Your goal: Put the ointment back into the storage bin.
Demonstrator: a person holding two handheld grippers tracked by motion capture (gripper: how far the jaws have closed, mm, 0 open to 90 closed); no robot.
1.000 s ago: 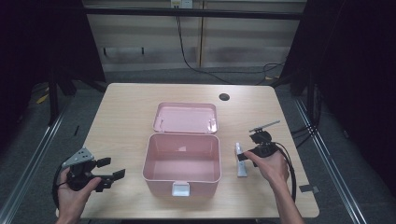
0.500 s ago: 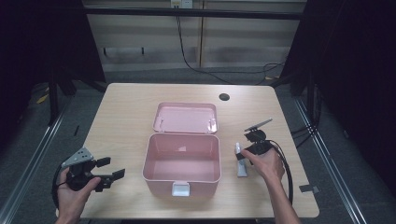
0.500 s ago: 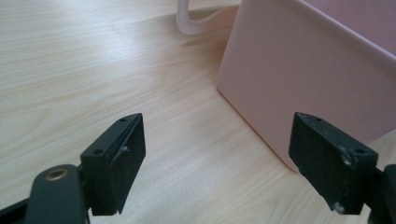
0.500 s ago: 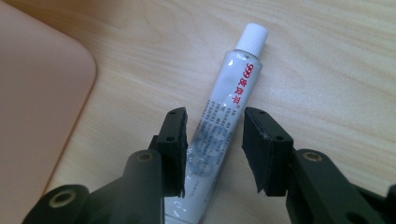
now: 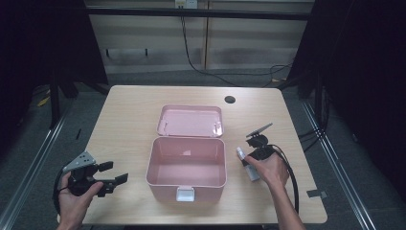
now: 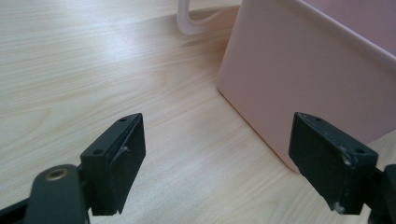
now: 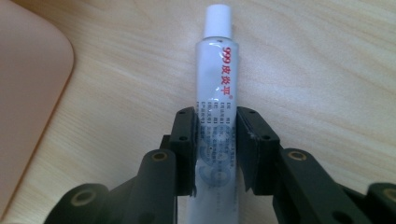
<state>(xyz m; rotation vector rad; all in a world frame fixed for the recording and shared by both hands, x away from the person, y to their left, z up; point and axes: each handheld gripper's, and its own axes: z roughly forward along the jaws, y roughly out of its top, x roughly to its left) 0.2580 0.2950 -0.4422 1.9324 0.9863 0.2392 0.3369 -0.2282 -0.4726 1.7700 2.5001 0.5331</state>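
Beside the pink box [image 5: 186,165], right hand-held gripper [image 7: 215,140] seemingly pinches a tube [image 7: 215,88] (left hand-held gripper [image 6: 217,163] spread).

Right gripper [image 7: 215,149] clamps white tube [image 7: 215,88] across lower body, jaws pressed on both sides. White cap points away. Red print on tube. Pink box corner [image 7: 28,84] at left, on wooden table [image 7: 327,70].
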